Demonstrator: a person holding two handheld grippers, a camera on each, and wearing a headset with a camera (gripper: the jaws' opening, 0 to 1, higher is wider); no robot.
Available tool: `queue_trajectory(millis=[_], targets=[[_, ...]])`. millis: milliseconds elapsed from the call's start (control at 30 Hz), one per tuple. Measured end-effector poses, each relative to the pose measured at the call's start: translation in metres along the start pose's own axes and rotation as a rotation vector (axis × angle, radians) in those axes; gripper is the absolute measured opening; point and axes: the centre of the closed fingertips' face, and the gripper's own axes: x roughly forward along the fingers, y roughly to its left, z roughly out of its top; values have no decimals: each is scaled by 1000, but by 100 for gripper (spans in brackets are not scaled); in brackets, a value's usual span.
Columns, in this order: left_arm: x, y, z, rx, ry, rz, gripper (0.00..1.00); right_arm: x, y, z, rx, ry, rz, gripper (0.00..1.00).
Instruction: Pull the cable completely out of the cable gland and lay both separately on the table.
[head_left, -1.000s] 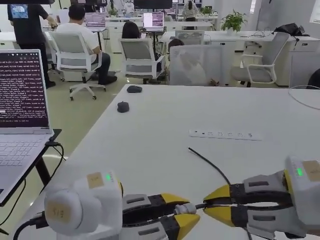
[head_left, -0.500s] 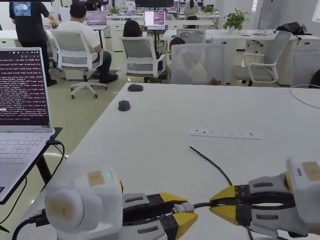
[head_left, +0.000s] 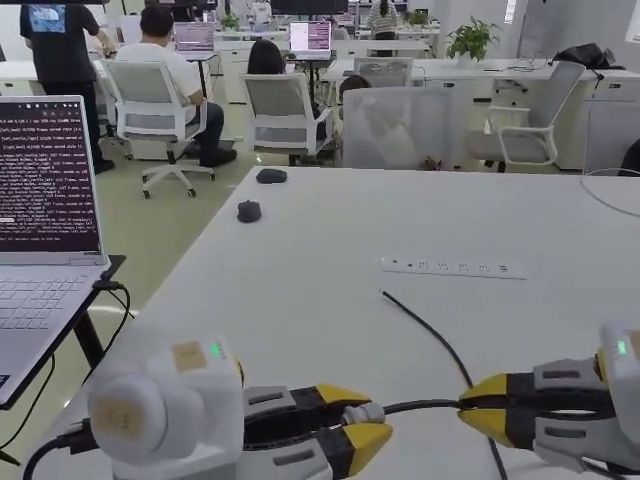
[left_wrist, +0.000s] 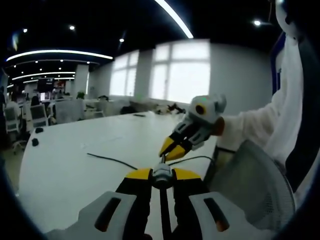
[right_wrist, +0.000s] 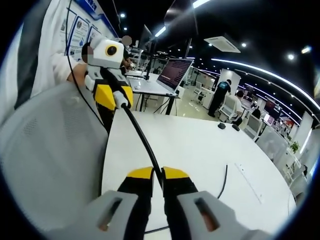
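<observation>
Low in the head view, my left gripper (head_left: 362, 422) is shut on a small grey cable gland (head_left: 364, 412). A black cable (head_left: 425, 405) leaves the gland and runs right into my right gripper (head_left: 482, 413), which is shut on it. The cable's free end lies farther back on the white table (head_left: 300, 300). In the left gripper view the gland (left_wrist: 162, 172) sits between the yellow jaws, with the right gripper (left_wrist: 169, 150) just beyond. In the right gripper view the cable (right_wrist: 142, 140) stretches from my jaws to the left gripper (right_wrist: 114, 97).
A white power strip (head_left: 452, 267) lies mid-table, and two dark mice (head_left: 248, 211) sit farther back. An open laptop (head_left: 45, 200) stands on a stand left of the table. A grey mesh chair back (right_wrist: 45, 150) is close behind the grippers. Seated people and office chairs are beyond.
My right gripper has slid to the right along with the cable, away from the left gripper. A longer stretch of cable now shows between the gland and the right jaws.
</observation>
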Motion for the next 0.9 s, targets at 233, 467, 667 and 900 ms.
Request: queue_trajectory(millis=[233,467,667,900], targets=[[-1,3,0,2,-3,11,16,-3,-1,-7,34,4,-15,5],[0,2,-1,21,2,5,16,-1,2,-10,47,11,-10,6],[0,0,0,39,0,-4,16,2,6,-16,59,22,8,6],[1,-5,-3,78,18,-27,16,7,15,-27,62,58,37,6]])
